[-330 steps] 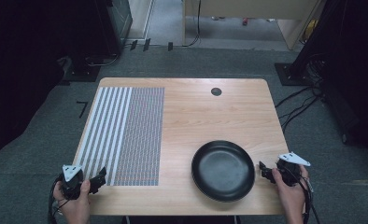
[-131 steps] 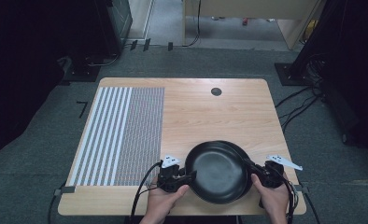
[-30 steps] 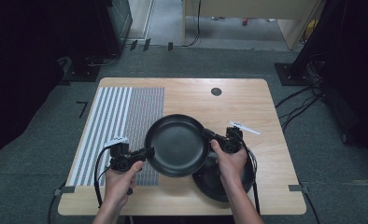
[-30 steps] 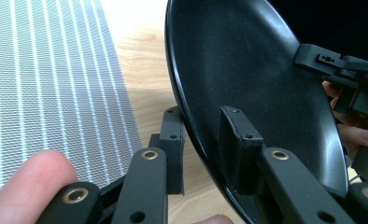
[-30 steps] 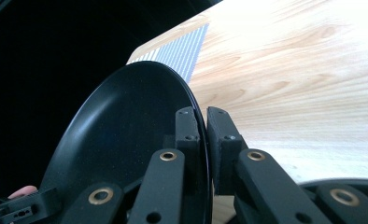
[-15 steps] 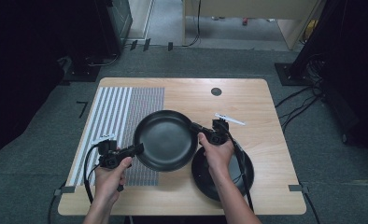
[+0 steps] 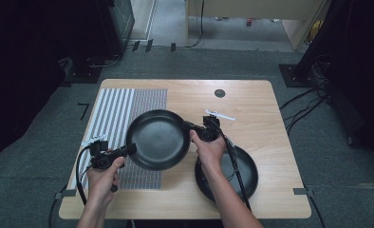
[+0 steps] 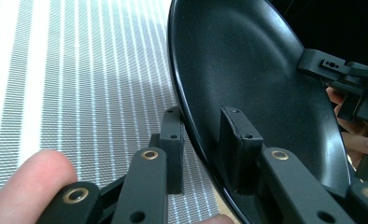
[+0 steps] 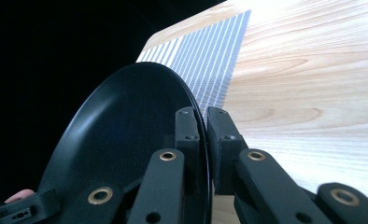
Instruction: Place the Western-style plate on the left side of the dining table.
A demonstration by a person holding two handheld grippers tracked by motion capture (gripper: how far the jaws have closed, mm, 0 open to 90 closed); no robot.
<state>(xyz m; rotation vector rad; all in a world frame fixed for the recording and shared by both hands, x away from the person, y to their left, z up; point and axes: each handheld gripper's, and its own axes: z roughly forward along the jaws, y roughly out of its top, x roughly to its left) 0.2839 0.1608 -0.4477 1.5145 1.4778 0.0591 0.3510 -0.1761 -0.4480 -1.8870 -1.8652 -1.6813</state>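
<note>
table (image 7: 266, 109): wooden | mat (image 7: 114, 107): striped (left side) | second black plate (image 7: 244, 175): near right edge

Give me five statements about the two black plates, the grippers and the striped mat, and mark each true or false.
1. Both grippers grip the rim of the upper black plate. True: the left gripper and the right gripper clamp opposite edges.
2. The held plate rests flat on the table. False: it is lifted clear, over the striped mat.
3. A second black plate lies on the table near the right forearm. True.
4. The left gripper's jaws are open. False: they are shut on the rim, one jaw on each face.
5. The striped mat covers the table's right half. False: it lies on the left part.
</note>
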